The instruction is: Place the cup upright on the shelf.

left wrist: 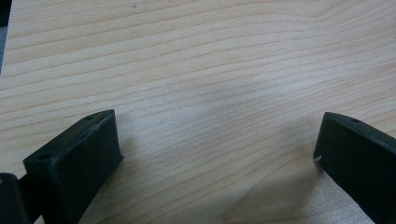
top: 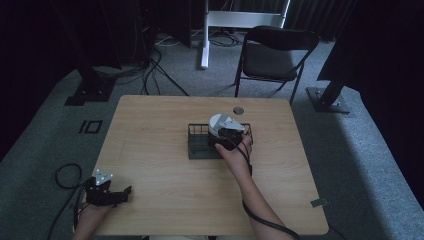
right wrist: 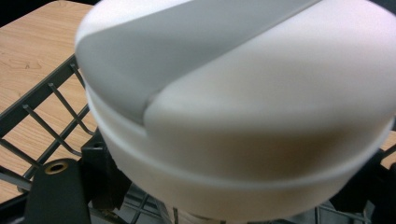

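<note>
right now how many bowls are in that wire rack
2 white bowls, stacked as one pile, in the wire rack at mid-table, under the right tool. More may be hidden beneath.

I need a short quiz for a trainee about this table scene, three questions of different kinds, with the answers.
1. True or false: the left gripper has its jaws wide apart over bare table.
2. Multiple choice: the white and grey round container is (A) on the chair, (B) at the black wire rack, (C) on the floor.
3. Fill in: the right gripper is at the ____ of the table, the left gripper near its front-left edge.

Key: 1 true; 2 B; 3 middle. The right gripper's jaws sit on both sides of the container, but real contact cannot be judged.
</note>
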Motion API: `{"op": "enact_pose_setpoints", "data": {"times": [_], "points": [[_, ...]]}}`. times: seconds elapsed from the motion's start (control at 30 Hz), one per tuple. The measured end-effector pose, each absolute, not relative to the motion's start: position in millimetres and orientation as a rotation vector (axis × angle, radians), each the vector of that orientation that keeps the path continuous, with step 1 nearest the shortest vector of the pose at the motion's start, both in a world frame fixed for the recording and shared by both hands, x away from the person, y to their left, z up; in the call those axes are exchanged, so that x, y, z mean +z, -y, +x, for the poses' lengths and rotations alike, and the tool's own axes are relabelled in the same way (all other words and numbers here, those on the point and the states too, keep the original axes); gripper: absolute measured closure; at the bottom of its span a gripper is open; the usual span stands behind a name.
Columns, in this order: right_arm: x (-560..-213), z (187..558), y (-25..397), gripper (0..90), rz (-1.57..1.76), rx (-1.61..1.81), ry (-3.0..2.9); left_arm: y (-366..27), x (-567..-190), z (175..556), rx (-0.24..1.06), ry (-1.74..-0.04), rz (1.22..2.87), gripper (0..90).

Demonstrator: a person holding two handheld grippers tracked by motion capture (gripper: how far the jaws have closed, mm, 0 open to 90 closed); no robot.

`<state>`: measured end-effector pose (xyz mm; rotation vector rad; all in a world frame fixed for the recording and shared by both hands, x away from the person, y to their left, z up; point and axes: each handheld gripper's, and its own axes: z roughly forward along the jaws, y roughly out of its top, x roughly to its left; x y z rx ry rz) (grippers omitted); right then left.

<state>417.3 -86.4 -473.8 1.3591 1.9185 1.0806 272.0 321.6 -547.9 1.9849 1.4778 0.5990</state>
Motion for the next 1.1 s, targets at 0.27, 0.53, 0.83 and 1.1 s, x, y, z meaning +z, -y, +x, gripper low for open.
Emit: {"op": "enact_pose_setpoints", "data": {"times": [0.27,0.53,0.83,1.1], "points": [[-475.6,414.4,88.5,17.8,1.34,1.088,-1.929,-321.6,-547.9,272.0,0.599,-1.478,1.985,0.6],[-482.1,413.5,91.5,15.1,1.318,1.112,-1.926,-321.6,-547.9,272.0,0.599,-1.478,1.985,0.6],[-481.8,409.9,98.5,13.4,1.317,1.18,-1.912,-321.6,-547.8,272.0,0.599,-1.478,1.985,0.5],[-482.2,404.3,103.6,13.2,1.295,1.241,-1.906,-321.6,-547.9,272.0,0.599,-1.478,1.985,0.5]]}}
